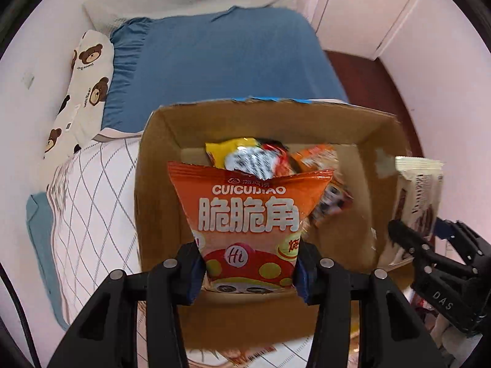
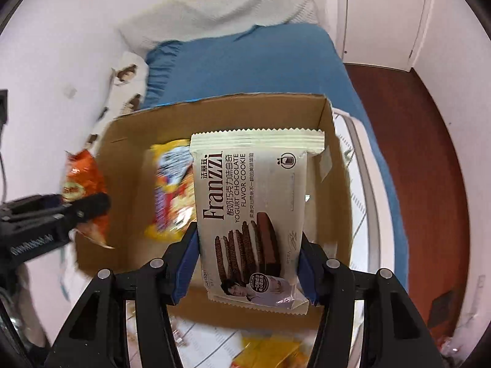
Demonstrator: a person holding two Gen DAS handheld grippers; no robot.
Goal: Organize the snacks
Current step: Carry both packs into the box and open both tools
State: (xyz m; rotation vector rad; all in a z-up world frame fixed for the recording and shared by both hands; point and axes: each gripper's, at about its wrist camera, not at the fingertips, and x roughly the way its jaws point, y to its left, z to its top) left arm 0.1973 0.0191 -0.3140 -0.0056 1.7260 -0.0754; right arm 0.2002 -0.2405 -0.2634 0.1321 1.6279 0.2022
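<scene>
My left gripper (image 1: 250, 271) is shut on an orange crisp bag (image 1: 250, 211), which hangs over an open cardboard box (image 1: 159, 202). My right gripper (image 2: 248, 268) is shut on a cream Franzzi cookie pack (image 2: 251, 202), held over the right side of the same box (image 2: 129, 141). Inside the box lie a yellow snack bag (image 2: 172, 190) and other orange packets (image 1: 319, 159). In the left wrist view the right gripper (image 1: 423, 239) shows at the right with the cookie pack (image 1: 417, 187). The left gripper (image 2: 76, 211) and its orange bag (image 2: 83, 181) show at the left of the right wrist view.
The box sits on a bed with a blue sheet (image 1: 221, 58) and a white grid-pattern quilt (image 1: 98, 199). A bear-print pillow (image 1: 89, 79) lies by the wall. More packets (image 2: 270, 352) lie on the quilt in front of the box. Red-brown floor (image 2: 408, 153) runs along the bed's right side.
</scene>
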